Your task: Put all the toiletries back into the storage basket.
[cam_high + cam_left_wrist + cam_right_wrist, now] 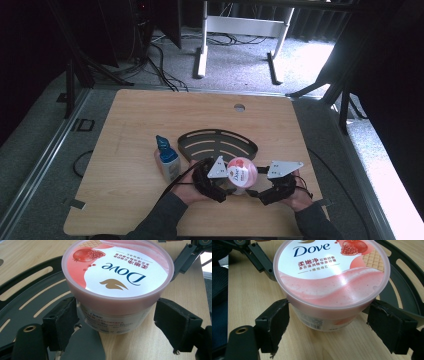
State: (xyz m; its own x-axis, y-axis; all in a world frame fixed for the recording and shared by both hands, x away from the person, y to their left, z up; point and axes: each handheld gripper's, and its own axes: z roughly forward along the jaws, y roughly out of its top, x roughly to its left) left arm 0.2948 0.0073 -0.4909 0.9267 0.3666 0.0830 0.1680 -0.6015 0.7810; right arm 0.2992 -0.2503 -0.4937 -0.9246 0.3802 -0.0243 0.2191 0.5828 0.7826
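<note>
A round Dove tub [242, 171] with a pink and white lid stands at the table's front middle, just before a black slotted tray [216, 142]. My left gripper [230, 189] comes at it from the left and my right gripper [256, 192] from the right. In the left gripper view the tub [117, 280] sits between the pads [62, 320] of the left gripper [115, 315], and both pads press its wall under the lid. In the right gripper view the right gripper [328, 315] has a pad on each side of the tub [332, 277].
A clear bottle with a blue cap [166, 160] stands left of the tray, close to my left hand. The tray [25, 290] lies right behind the tub [404, 277]. The table's front edge [200, 232] is near my forearms. A round cable hole [239, 107] sits at the far edge.
</note>
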